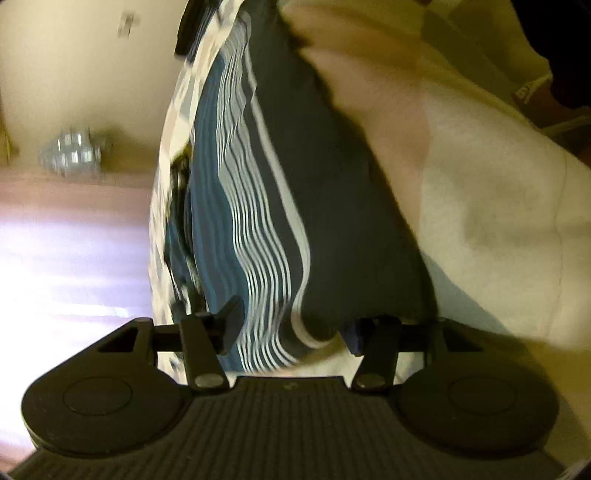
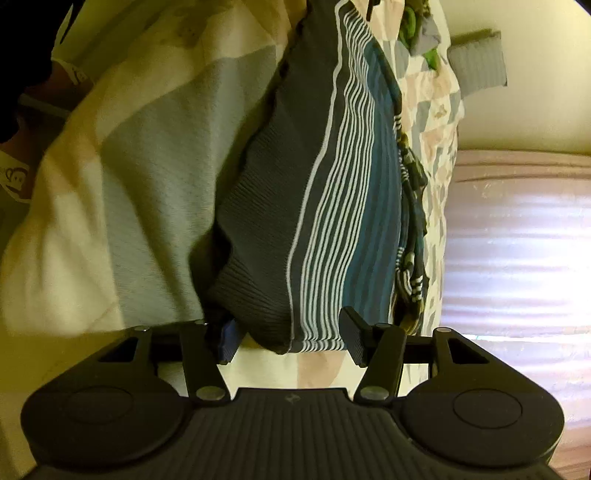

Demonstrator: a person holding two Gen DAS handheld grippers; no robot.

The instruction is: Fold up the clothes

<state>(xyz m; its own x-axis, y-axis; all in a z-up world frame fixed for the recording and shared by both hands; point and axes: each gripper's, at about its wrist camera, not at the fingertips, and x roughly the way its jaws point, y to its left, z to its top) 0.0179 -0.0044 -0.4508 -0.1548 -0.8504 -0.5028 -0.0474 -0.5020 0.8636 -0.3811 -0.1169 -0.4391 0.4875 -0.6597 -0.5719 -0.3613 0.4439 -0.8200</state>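
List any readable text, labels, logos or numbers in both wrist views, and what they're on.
No legible words or numbers in either view.
Small embossed mark on the right gripper body: a logo, no letters readable.
Cartoon monkey-face print on a pale fabric item at the left edge of the right wrist view: picture only, no text.
Paper tag on the wall in the left wrist view: too blurred to read.
Striped garment: no label visible.
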